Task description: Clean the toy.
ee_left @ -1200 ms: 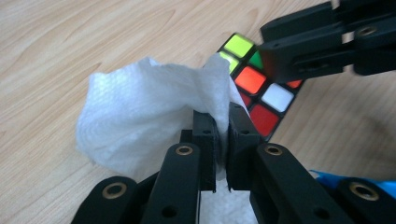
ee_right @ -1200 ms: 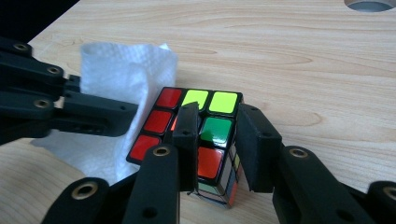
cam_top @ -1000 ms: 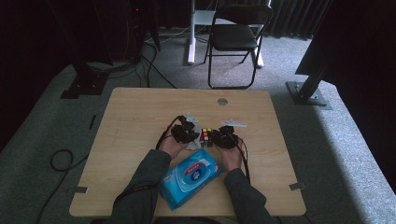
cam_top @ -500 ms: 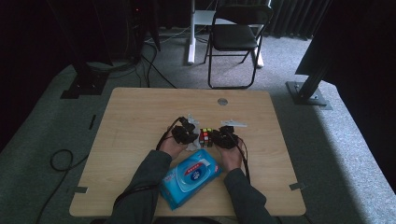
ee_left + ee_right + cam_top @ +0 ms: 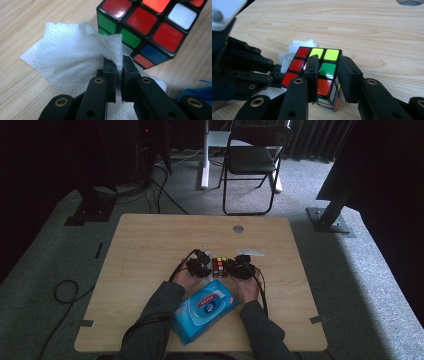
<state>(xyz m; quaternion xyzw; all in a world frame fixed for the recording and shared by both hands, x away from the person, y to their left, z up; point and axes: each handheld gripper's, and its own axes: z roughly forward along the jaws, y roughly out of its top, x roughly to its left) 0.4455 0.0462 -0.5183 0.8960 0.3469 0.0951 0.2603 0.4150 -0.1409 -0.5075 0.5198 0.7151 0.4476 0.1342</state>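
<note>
The cube (image 5: 319, 75) is being clamped by the right gripper (image 5: 328, 75) while a wipe (image 5: 75, 65) is being pinched by the left gripper (image 5: 119, 72); hard rubbing risks twisting it loose.

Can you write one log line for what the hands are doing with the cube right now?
left gripper: shut on white wipe, beside cube | right gripper: shut on puzzle cube | wipes pack: near edge

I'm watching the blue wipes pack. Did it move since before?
No. The blue wipes pack lies at the same spot by the table's near edge, between the person's forearms.
</note>
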